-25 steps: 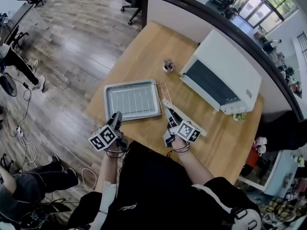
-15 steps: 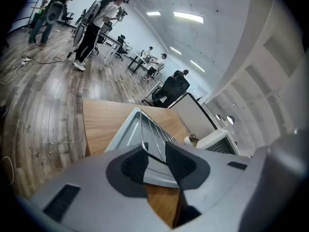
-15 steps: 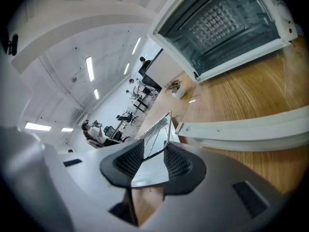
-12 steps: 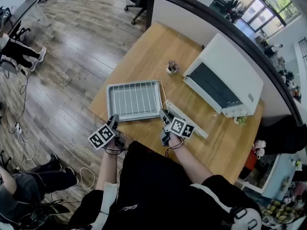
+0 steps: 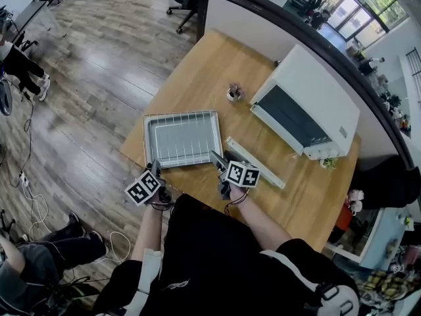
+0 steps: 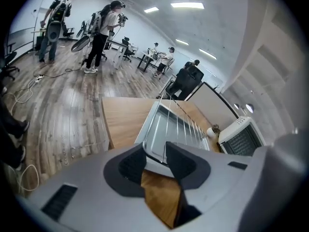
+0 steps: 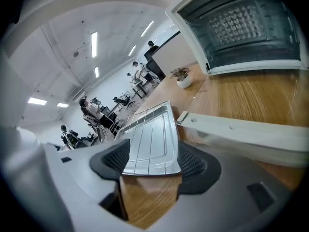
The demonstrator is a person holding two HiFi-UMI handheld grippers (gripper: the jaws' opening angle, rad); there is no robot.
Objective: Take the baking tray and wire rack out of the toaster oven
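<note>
The silver baking tray [image 5: 182,138] lies on the wooden table with the wire rack [image 5: 191,129] on top of it, left of the white toaster oven [image 5: 316,91]. My left gripper [image 5: 156,170] is at the tray's near left corner. In the left gripper view its jaws are shut on the tray's rim [image 6: 153,154]. My right gripper [image 5: 217,159] is at the near right corner. Its jaws are opening: the tray's near edge [image 7: 152,166] lies between the wide-apart pads, which do not press on it. The oven's glass door [image 7: 241,28] looks closed.
A long white bar [image 5: 253,162] lies on the table between the tray and the oven, just right of my right gripper. A small potted plant [image 5: 232,93] stands beyond the tray. The table's near edge [image 5: 135,151] runs close under my hands. People stand on the floor far left.
Both grippers have sunk a little at the tray's near edge. The right gripper has shifted left toward the tray's corner and its jaws have spread apart.
</note>
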